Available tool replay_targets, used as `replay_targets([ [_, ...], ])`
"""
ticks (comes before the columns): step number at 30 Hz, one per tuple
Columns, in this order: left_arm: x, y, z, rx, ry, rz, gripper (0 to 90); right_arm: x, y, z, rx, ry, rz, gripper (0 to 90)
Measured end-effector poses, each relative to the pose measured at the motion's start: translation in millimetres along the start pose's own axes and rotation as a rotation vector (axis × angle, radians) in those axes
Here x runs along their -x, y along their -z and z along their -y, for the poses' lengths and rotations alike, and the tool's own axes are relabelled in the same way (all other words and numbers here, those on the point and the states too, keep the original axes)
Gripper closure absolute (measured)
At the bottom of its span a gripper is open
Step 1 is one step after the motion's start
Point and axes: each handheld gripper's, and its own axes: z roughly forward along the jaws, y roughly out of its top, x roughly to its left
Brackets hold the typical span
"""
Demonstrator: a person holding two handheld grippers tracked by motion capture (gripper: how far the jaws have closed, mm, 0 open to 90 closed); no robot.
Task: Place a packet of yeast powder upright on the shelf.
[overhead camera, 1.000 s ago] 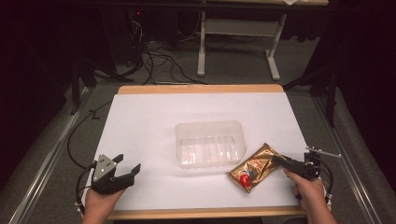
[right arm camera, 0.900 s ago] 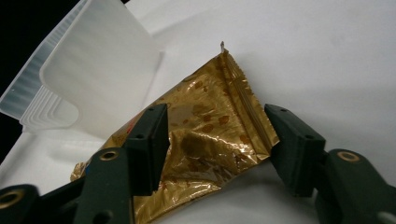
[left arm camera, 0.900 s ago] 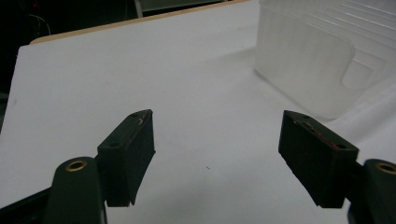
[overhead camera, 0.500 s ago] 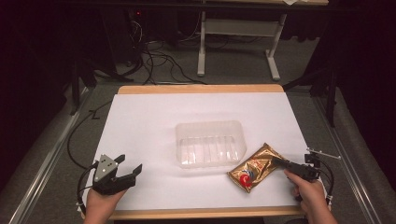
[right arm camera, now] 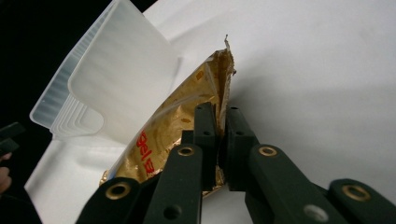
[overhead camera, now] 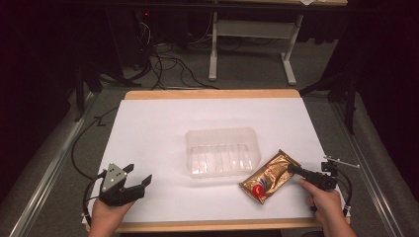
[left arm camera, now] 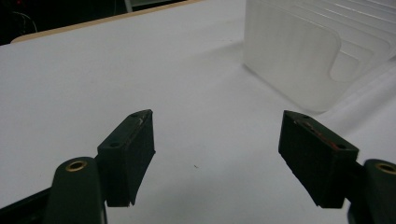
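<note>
Right gripper (right arm camera: 218, 140) is clamped on one edge of the crinkled gold foil packet (overhead camera: 267, 176) near the bench's right front corner, probably to lift it toward the clear ribbed plastic tray (overhead camera: 222, 152) just beside it, while the left gripper (overhead camera: 129, 185) rests spread apart at the front left.

Your table (overhead camera: 148, 128) has a white top with a bare wooden strip showing along its far edge and near edge. Directly on it, about midway between the left and right edges and a little toward the near edge, sits a clear plastic tray (overhead camera: 222, 152). Just beside the tray, toward the near right corner, lies a gold foil packet (overhead camera: 269, 176) with red print, set at a slant on the white surface.
</note>
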Motion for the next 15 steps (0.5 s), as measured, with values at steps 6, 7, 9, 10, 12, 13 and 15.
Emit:
replay_targets([
  [6,1.0,-0.6,0.3,-0.005,-0.004,0.004,27.5,-13.2,1.6,-3.3,0.032,0.069,0.002,90.0],
  [7,1.1,-0.6,0.0,-0.003,-0.007,0.005,27.5,-15.3,2.3,-3.7,0.036,0.079,0.003,90.0],
  [9,0.7,-0.8,-0.2,-0.002,-0.007,0.006,27.5,-20.2,3.6,-5.0,0.040,0.094,0.007,90.0],
  [10,0.3,-0.9,-0.2,-0.002,-0.005,0.005,27.5,-21.4,4.0,-5.5,0.043,0.101,0.008,90.0],
  [12,-0.1,0.0,-0.6,0.004,-0.010,-0.003,27.5,-26.8,5.8,-6.2,0.054,0.126,0.022,90.0],
  [13,-0.4,1.0,-1.1,0.010,-0.016,-0.005,28.0,-28.5,6.3,-6.6,0.063,0.140,0.020,90.0],
  [15,-0.9,2.2,-1.3,0.019,-0.007,-0.004,28.1,-31.7,8.0,-7.1,0.071,0.153,0.020,90.0],
])
